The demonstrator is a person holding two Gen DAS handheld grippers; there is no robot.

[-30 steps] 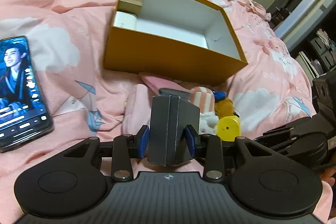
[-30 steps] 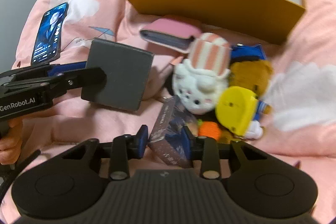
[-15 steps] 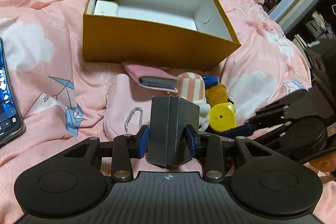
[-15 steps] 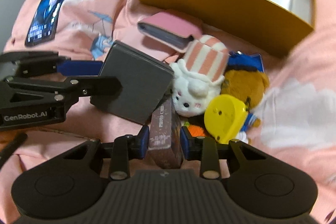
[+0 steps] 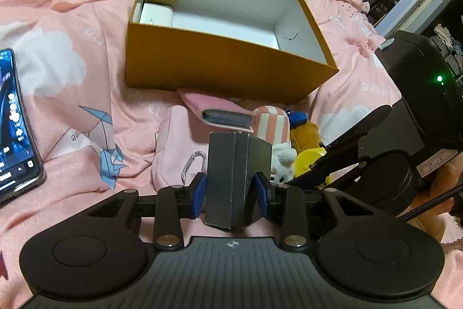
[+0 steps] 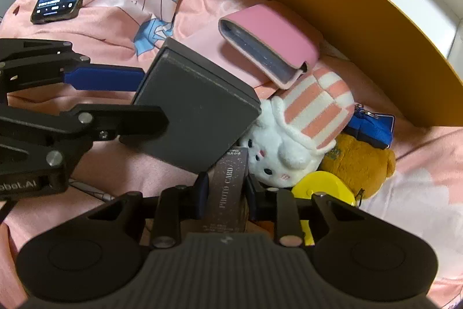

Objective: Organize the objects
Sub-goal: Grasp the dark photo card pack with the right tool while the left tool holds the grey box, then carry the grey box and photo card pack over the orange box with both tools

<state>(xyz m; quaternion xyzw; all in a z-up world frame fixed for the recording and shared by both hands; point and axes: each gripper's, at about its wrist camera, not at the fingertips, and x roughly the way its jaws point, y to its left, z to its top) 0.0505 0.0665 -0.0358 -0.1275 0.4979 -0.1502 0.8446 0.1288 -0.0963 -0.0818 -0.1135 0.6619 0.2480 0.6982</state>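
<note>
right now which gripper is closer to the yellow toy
Right. The right gripper sits directly beside the yellow toy, closing on a photo card box. The left gripper is farther, holding a grey box.

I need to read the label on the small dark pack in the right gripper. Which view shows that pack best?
The right wrist view: the dark pack stands between that gripper's fingers with "PHOTO CARD" legible on its face, while the jaws are closing on it. The left wrist view shows none of it; only the right gripper's black frame appears at the right there.
</note>
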